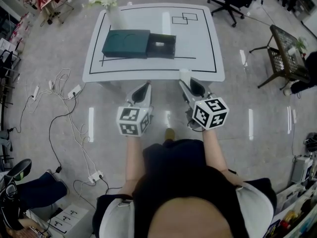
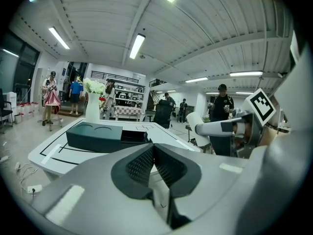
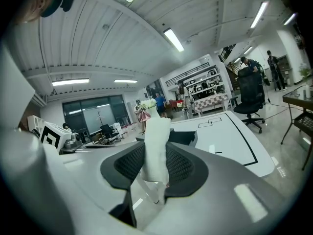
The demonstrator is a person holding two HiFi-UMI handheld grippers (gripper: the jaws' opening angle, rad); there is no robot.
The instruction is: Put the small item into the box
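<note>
Small white item (image 3: 156, 131) stands upright between the pads of your right gripper (image 1: 190, 85), which is clamped on it just off the table's (image 1: 198, 43) near edge. Your left gripper (image 1: 144, 88) has its jaws pressed together, empty. The dark box (image 1: 126, 43) lies on the table's left half

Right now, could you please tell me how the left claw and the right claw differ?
The grey left claw is empty; the grey right claw grips a small white soft item. The left claw's pads meet; the right claw's pads are held apart by that item. Both point towards the white black-lined table.
</note>
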